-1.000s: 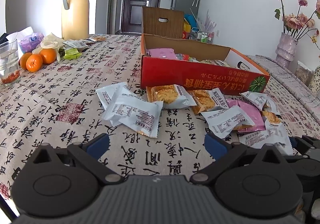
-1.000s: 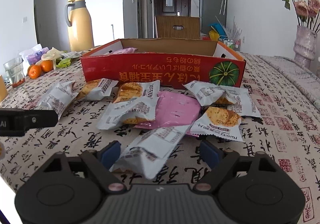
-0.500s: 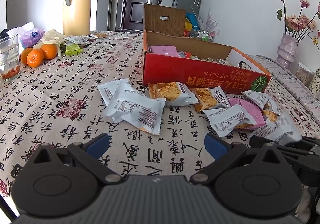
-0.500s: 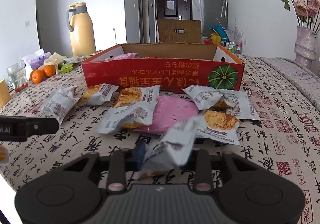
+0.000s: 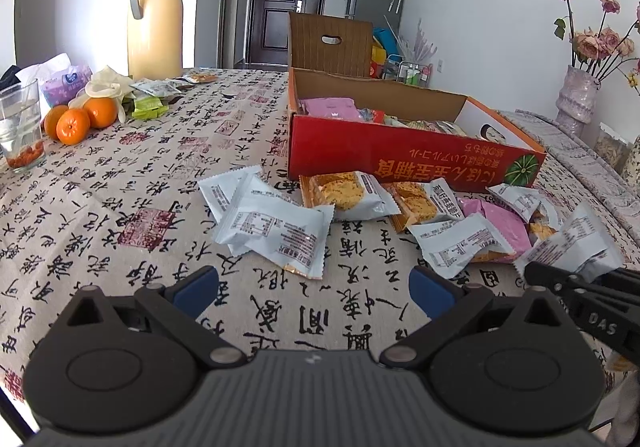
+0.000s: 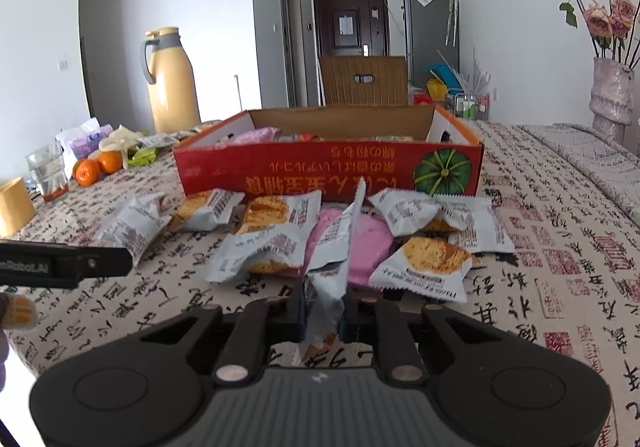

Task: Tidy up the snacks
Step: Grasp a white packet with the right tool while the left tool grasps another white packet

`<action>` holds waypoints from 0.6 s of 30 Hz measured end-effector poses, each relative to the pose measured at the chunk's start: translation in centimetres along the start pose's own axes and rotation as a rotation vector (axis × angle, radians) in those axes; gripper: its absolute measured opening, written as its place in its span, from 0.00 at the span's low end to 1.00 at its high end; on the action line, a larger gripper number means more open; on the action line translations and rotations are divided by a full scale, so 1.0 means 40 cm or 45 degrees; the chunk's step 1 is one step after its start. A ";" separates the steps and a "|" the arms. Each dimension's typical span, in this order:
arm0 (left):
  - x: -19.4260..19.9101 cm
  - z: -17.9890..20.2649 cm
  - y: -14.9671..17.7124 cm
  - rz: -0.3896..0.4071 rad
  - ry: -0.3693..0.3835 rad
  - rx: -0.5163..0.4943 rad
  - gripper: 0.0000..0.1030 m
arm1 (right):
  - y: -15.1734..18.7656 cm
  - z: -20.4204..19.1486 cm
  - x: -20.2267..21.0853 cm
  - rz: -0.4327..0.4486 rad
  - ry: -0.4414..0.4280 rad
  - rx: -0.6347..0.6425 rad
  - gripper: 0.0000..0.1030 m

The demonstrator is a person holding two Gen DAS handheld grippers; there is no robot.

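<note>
Right gripper (image 6: 322, 321) I keep clamped on white snack packet (image 6: 334, 247), raised edge-up; left gripper (image 5: 314, 287) gapes over tablecloth (image 5: 120, 183), near red box (image 5: 400, 159).

Three oranges (image 5: 76, 119), one red box (image 5: 404, 163), one jug (image 5: 154, 17).

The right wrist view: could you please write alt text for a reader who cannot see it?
The right claw is shut on a white snack packet, held on edge above a patterned tablecloth. Beyond it, more loose packets lie before an open red cardboard box that holds other snacks. Oranges and a yellow jug stand far left.
</note>
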State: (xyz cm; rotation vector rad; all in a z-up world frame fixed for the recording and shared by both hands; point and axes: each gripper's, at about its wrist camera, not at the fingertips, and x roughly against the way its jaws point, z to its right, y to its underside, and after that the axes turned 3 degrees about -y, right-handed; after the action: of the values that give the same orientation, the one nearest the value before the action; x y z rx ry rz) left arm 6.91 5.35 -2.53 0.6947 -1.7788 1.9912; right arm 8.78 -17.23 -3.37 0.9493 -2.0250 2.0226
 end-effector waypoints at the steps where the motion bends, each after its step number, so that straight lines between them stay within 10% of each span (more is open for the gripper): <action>1: 0.000 -0.001 -0.003 0.002 -0.004 -0.001 1.00 | -0.003 0.001 0.006 0.013 -0.002 -0.001 0.13; 18: -0.048 -0.032 -0.065 0.007 -0.116 -0.016 1.00 | -0.090 0.055 0.052 0.214 0.022 -0.030 0.11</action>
State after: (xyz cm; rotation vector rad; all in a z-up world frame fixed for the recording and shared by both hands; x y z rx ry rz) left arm 9.83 7.05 -1.68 0.7885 -1.8451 1.9795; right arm 9.68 -19.65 0.54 0.7781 -2.1819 2.0746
